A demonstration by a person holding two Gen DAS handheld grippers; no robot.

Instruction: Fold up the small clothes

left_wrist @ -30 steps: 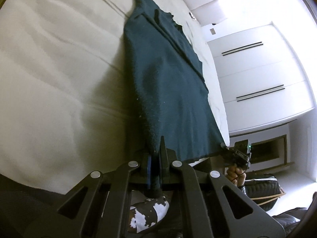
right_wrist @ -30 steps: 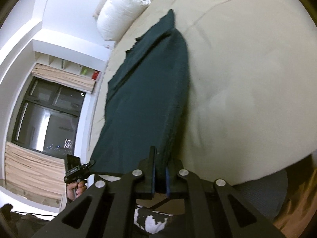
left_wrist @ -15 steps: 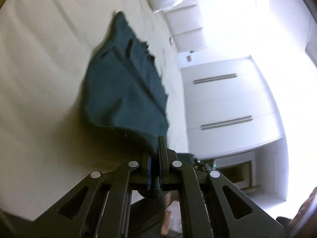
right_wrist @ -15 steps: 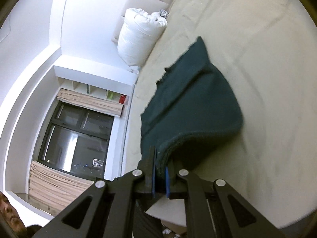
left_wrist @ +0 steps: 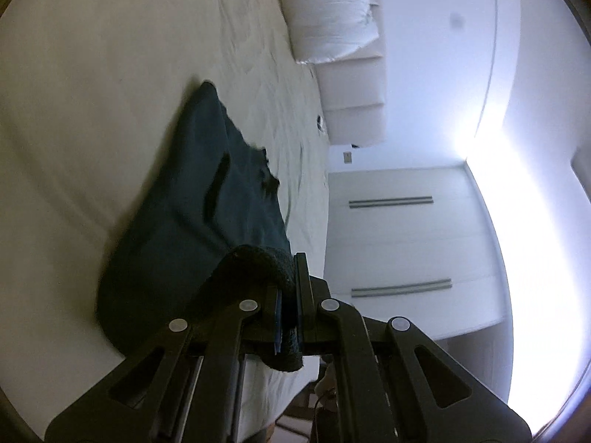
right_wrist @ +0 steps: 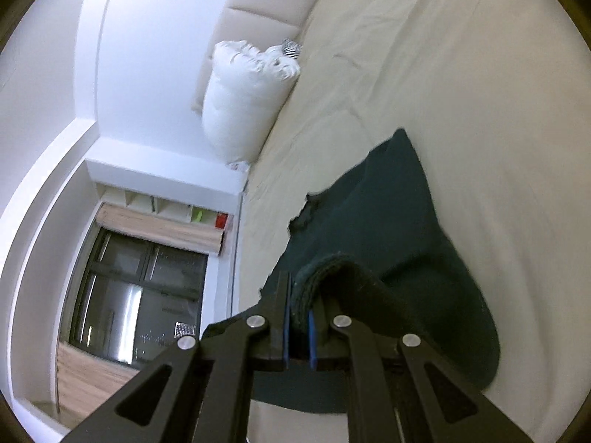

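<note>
Right wrist view. The black two-finger right gripper (right_wrist: 297, 317) is clamped on a thick hemmed edge of the dark teal knitted garment (right_wrist: 402, 221), lifted clear of the cream bed sheet (right_wrist: 480, 92). The rest of the garment lies on the sheet, doubled beneath the raised edge. Beyond: a plump white pillow (right_wrist: 247, 99) against the padded cream headboard (right_wrist: 273, 0), and a dark window (right_wrist: 136, 295).

A dark teal garment (left_wrist: 192, 229) (right_wrist: 399, 236) of thick knit fabric is spread on the bed, its far end tapering to a point. The near edge is lifted and curled over itself, forming a rounded fold.
</note>
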